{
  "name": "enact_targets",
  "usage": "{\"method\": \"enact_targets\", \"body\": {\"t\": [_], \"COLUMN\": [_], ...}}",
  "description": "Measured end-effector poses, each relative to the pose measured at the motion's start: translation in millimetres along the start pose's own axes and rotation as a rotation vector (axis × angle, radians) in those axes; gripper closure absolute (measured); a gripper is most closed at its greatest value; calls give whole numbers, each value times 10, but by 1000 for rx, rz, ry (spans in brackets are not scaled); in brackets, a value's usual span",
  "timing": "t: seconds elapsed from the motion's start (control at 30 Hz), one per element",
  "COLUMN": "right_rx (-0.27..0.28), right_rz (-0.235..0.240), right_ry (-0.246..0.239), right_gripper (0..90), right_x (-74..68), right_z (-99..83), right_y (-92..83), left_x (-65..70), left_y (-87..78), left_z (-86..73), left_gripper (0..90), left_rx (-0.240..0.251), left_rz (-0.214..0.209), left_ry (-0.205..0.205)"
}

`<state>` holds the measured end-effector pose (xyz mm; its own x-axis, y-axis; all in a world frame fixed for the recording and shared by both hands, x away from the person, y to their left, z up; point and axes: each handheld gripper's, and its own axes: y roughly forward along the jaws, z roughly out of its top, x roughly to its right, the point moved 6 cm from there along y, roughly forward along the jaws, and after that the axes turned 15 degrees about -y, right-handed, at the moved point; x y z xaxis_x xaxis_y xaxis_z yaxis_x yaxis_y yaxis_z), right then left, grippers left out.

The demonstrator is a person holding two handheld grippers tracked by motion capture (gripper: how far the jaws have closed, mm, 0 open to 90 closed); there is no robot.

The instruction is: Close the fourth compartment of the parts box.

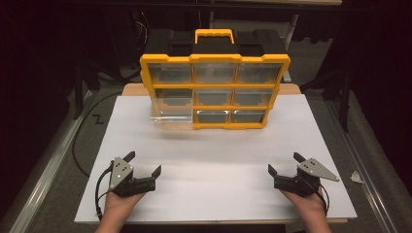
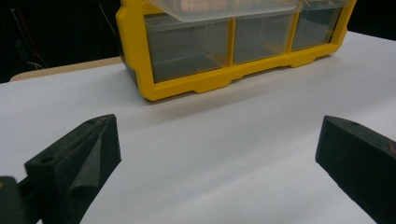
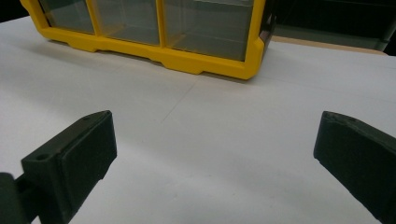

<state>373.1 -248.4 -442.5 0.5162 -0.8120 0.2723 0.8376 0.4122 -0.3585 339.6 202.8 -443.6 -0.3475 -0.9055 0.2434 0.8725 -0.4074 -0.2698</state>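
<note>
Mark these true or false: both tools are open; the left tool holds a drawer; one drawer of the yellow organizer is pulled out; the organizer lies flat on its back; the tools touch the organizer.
1. Both tools are open. True: the left tool and the right tool have their jaws spread.
2. The left tool holds a drawer. False: it is empty.
3. One drawer is pulled out. True: the clear drawer at the lower left juts from the organizer.
4. The organizer lies flat. False: it stands upright on the white board.
5. The tools touch it. False: both are well apart from it.

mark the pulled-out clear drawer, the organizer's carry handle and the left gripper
pulled-out clear drawer (image 1: pixel 171 118), high view, front wall of the drawer.
carry handle (image 1: pixel 214 33), high view, top bar of the yellow handle.
left gripper (image 1: pixel 143 163), high view, midway between its open jaws.
</note>
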Motion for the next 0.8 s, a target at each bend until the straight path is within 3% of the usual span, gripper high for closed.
{"method": "enact_targets", "body": {"t": [0.4,0.8], "right_rx": [3,4], "right_rz": [0,3], "right_ry": [-7,-1], "right_gripper": [7,8], "right_x": [-4,-2], "right_z": [4,0], "right_y": [-2,-1], "left_x": [-1,-8], "left_y": [-7,-43], "left_z": [3,9], "left_gripper": [12,157], "left_rx": [-1,14], "left_rz": [-6,-6], "left_ry": [-6,2]}}
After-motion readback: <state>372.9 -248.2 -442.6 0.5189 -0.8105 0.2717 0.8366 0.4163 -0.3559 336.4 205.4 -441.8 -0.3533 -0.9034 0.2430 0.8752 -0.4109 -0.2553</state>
